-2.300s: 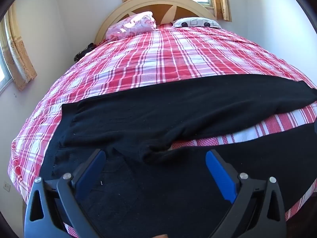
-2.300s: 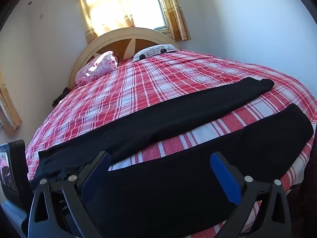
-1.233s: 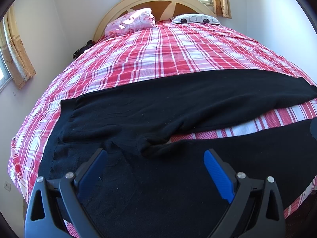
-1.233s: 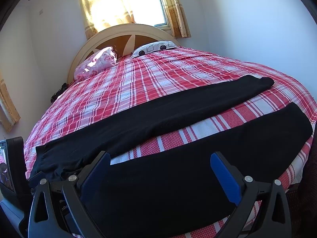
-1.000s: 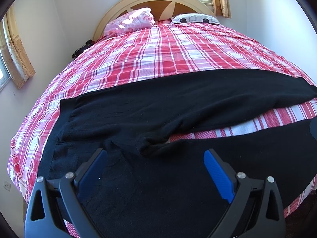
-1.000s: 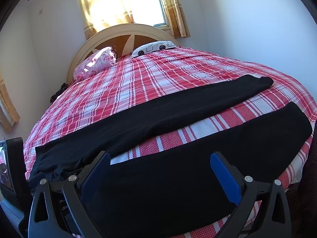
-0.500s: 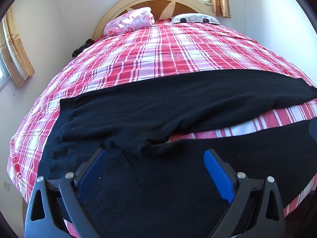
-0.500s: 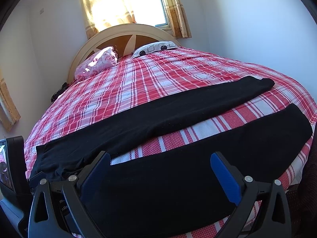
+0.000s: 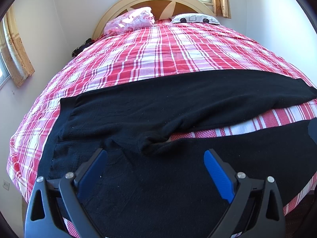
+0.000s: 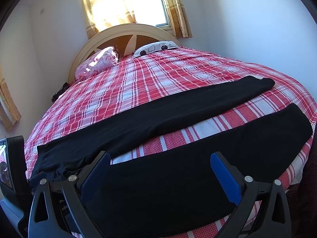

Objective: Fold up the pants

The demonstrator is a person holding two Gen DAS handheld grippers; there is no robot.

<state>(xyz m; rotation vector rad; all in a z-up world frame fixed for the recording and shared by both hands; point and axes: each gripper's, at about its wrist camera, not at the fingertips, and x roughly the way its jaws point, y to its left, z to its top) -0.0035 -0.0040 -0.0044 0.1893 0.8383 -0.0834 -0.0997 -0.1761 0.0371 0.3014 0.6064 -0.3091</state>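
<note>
Black pants (image 9: 158, 107) lie spread flat across the near end of a bed with a red plaid cover (image 9: 168, 51). The waistband is at the left, both legs run to the right and are split apart, with a bunched crotch between them. My left gripper (image 9: 155, 160) is open and empty, just above the near leg by the crotch. My right gripper (image 10: 160, 164) is open and empty above the middle of the near leg (image 10: 198, 168). The far leg (image 10: 178, 109) ends near the bed's right edge.
A pink pillow (image 9: 130, 20) and a white patterned pillow (image 9: 195, 18) lie at the cream headboard (image 10: 126, 33). Walls stand close on the left and right. Curtained windows (image 10: 142, 2) are behind the headboard. The left gripper's body (image 10: 10, 162) shows at the right wrist view's left edge.
Nothing has visibly changed beyond a slight camera drift. Both grippers stay open over the near leg and the pants lie as before.
</note>
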